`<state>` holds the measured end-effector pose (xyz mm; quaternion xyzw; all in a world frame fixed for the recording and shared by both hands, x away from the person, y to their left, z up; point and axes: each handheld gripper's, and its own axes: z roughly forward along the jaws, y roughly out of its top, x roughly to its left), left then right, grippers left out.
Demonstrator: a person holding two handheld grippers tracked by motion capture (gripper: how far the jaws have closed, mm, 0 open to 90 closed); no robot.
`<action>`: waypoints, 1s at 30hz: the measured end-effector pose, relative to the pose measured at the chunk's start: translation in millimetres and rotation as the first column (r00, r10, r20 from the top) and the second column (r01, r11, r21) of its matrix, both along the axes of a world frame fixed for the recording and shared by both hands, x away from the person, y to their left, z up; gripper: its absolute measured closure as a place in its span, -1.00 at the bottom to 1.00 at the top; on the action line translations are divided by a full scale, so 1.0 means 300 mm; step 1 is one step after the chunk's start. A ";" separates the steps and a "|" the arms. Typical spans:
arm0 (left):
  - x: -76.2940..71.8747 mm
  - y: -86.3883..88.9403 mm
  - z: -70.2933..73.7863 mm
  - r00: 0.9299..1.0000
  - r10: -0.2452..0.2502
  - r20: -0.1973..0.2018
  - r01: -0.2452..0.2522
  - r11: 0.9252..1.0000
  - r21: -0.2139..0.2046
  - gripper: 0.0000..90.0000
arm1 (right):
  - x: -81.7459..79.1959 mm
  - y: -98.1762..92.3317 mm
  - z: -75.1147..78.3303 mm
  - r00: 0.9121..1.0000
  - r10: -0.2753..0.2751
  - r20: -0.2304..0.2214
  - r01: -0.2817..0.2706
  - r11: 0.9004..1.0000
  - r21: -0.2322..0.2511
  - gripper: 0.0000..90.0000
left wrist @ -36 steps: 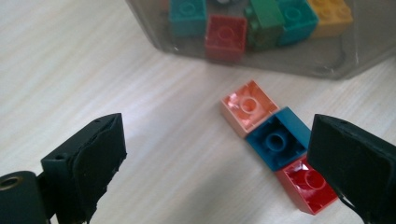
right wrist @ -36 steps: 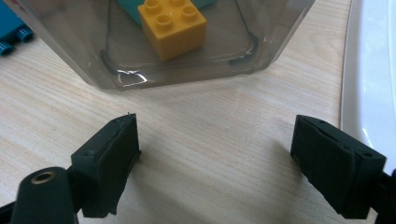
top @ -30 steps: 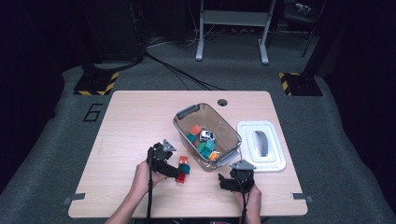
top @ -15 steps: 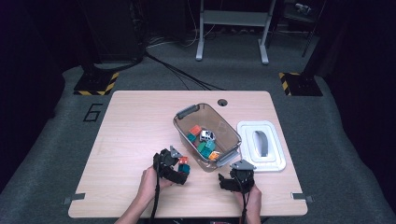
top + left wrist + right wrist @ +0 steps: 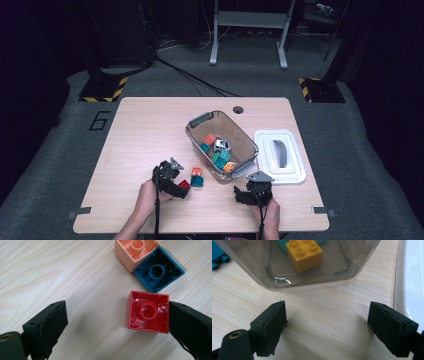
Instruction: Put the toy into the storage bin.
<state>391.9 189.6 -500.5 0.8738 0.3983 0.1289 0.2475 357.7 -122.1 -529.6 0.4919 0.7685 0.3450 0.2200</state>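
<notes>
Near the pale wooden table's (image 5: pixel 130 130) front edge, the left gripper (image 5: pixel 117 320) stands apart around a glossy red hollow plastic block (image 5: pixel 148 312), one jaw touching it. The right gripper (image 5: pixel 327 327) gapes over bare wood beside the clear plastic bin (image 5: pixel 257 270).

Left of the clear bin (image 5: pixel 222 145) the counter (image 5: pixel 145 130) lies bare and open for passage right to its far edge. Just beside the bin's near-left corner, the red block (image 5: pixel 147 312), teal block (image 5: pixel 158 270) and orange block (image 5: pixel 136 252) crowd together. The white lid (image 5: pixel 280 157) sits close on the bin's right, leaving a narrow gap.
</notes>
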 end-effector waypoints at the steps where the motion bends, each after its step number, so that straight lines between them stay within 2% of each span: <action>1: 0.000 0.000 0.000 1.000 0.000 0.000 0.000 1.000 0.000 -0.88 | 0.000 0.000 0.000 1.000 0.000 0.000 0.000 1.000 0.000 -0.67; 5: 0.001 -0.015 0.005 0.999 -0.036 -0.001 0.036 0.999 -0.011 -0.74 | 0.000 0.000 0.000 1.000 0.000 0.000 0.000 1.000 0.000 -0.67; 6: 0.001 -0.021 0.004 0.998 -0.056 -0.002 0.056 0.998 -0.025 -0.74 | 0.000 0.000 0.000 1.000 0.000 0.000 0.000 1.000 0.000 -0.67; 7: 0.002 -0.024 0.004 0.998 -0.067 -0.006 0.067 0.997 -0.032 -0.55 | 0.001 -0.001 0.000 1.000 0.002 -0.001 -0.002 1.000 0.000 -0.67; 9: 0.003 -0.029 0.005 0.996 -0.089 -0.007 0.089 0.996 -0.032 -0.44 | 0.001 -0.001 0.000 1.000 0.002 -0.001 -0.002 1.000 0.000 -0.67; 18: -0.003 -0.036 0.013 0.994 -0.105 0.007 0.105 0.994 -0.019 0.29 | 0.000 0.000 0.000 1.000 -0.001 -0.002 0.001 1.000 -0.001 -0.67; 24: -0.002 -0.028 0.023 0.995 -0.101 0.017 0.102 0.995 -0.013 0.31 | 0.000 0.000 0.000 1.000 0.000 -0.001 0.000 1.000 0.000 -0.67; 29: 0.000 -0.014 0.041 0.995 -0.092 0.028 0.092 0.995 -0.028 0.31 | 0.000 0.000 0.000 1.000 0.000 -0.001 0.000 1.000 0.000 -0.67; 30: 0.002 -0.008 0.048 0.996 -0.090 0.025 0.091 0.995 -0.042 0.31 | 0.000 0.000 0.000 1.000 0.000 -0.001 0.000 1.000 0.000 -0.67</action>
